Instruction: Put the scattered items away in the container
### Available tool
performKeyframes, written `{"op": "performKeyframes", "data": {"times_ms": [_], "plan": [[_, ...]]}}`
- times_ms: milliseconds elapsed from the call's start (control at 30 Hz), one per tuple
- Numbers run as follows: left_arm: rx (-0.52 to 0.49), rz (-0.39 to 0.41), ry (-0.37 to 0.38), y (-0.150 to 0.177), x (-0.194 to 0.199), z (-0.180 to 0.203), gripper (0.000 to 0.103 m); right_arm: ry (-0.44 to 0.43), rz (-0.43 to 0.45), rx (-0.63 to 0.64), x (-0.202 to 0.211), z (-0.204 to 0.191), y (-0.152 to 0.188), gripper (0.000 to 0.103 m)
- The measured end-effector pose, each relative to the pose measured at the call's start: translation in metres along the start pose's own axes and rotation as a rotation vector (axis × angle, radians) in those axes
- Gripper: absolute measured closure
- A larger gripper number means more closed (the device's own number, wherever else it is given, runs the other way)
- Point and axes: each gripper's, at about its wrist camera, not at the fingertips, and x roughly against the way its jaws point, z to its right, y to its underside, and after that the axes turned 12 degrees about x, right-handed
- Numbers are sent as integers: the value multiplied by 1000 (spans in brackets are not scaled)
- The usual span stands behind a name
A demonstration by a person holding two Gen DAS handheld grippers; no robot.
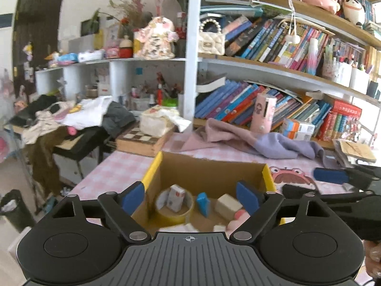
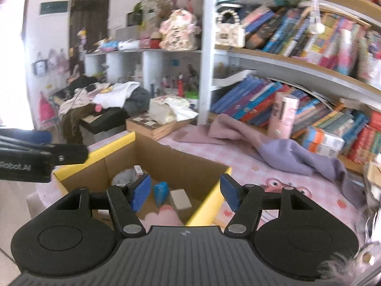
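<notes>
My left gripper (image 1: 190, 196) hangs over the near edge of the box (image 1: 157, 166), jaws wide, nothing between the pads. My right gripper (image 2: 185, 191) is over the box's right corner, jaws about half open, also empty.

The box, cardboard with yellow flaps, sits on the pink checked table (image 1: 123, 166). Inside: a tape roll (image 1: 183, 214) with a small white carton (image 1: 175, 197) standing in its ring, a blue block (image 1: 203, 202) upright beside it, a beige block (image 1: 228, 206) to the right, and something pink (image 1: 238, 217) at the near wall, possibly a soft toy; it is blurred.

Beyond the box a pink-and-lilac cloth (image 1: 250, 140) lies crumpled before the bookshelf (image 1: 262, 71). A chessboard (image 1: 140, 139) sits at the table's far left.
</notes>
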Motion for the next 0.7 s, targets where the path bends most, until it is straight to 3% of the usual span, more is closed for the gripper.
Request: {"op": "performKeyframes", "data": {"times_ms": [233, 400, 700], "plan": [[-62, -34, -14, 40, 33, -2, 15, 130, -14, -59, 39, -16, 25, 37], [-82, -9, -25, 67, 64, -9, 11, 144, -41, -63, 68, -43, 46, 37], [-108, -105, 41, 98, 82, -11, 11, 190, -107, -111, 121, -71, 87, 33]]}}
